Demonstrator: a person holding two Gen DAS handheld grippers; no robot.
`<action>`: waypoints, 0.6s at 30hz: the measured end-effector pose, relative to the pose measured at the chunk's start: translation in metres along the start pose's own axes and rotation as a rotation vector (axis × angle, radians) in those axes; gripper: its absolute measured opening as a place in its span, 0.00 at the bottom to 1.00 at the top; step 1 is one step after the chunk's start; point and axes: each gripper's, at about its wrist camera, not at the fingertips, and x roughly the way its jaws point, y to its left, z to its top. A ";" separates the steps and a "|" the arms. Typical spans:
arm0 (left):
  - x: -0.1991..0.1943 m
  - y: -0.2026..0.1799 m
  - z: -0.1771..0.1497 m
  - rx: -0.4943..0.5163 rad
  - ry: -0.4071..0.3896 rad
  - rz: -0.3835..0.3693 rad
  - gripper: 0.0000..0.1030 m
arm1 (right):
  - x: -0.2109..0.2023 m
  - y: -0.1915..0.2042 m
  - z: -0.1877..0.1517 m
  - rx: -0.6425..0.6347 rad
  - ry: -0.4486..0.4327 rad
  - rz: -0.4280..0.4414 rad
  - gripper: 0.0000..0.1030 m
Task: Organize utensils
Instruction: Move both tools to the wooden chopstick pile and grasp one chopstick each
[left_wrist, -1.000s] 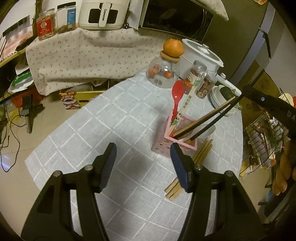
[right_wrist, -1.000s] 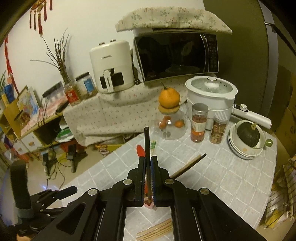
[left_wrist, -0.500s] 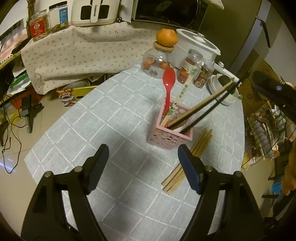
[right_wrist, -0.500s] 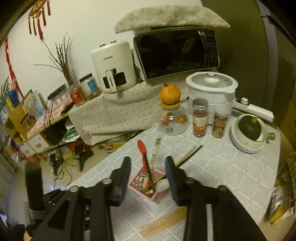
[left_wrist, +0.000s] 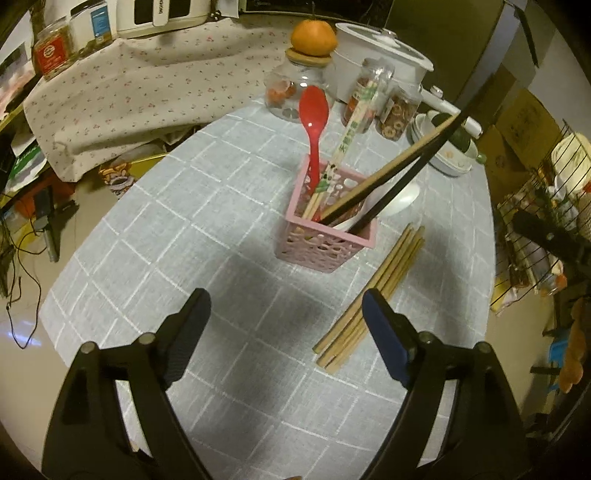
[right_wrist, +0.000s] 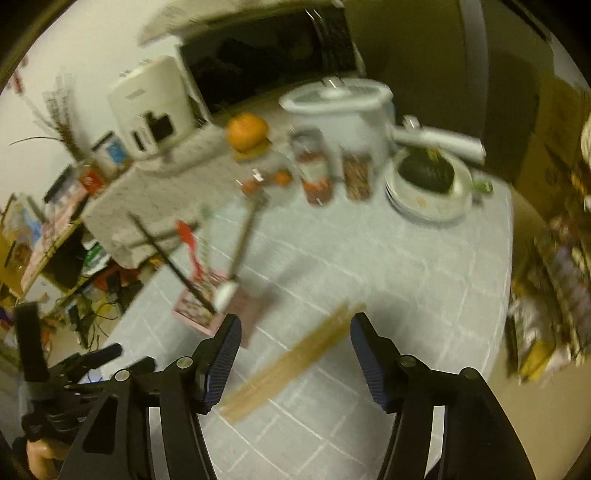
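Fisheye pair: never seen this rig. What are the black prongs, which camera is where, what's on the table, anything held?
No robot: a person holds a two-finger gripper in each hand, with a camera looking along its fingers. The prongs are those fingers. The left gripper and right gripper are both opening with nothing between them. On the checked tablecloth stands a pink utensil basket holding a red spoon and dark chopsticks. A bundle of bamboo chopsticks lies loose beside it. The right view is motion-blurred.
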 end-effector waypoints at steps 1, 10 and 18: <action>0.004 0.000 -0.001 0.008 0.007 0.008 0.82 | 0.010 -0.005 -0.002 0.011 0.027 -0.021 0.61; 0.039 -0.009 -0.009 0.090 0.121 0.052 0.82 | 0.077 -0.033 -0.023 0.101 0.234 -0.096 0.61; 0.045 -0.014 -0.008 0.079 0.166 0.024 0.82 | 0.125 -0.041 -0.033 0.152 0.339 -0.128 0.61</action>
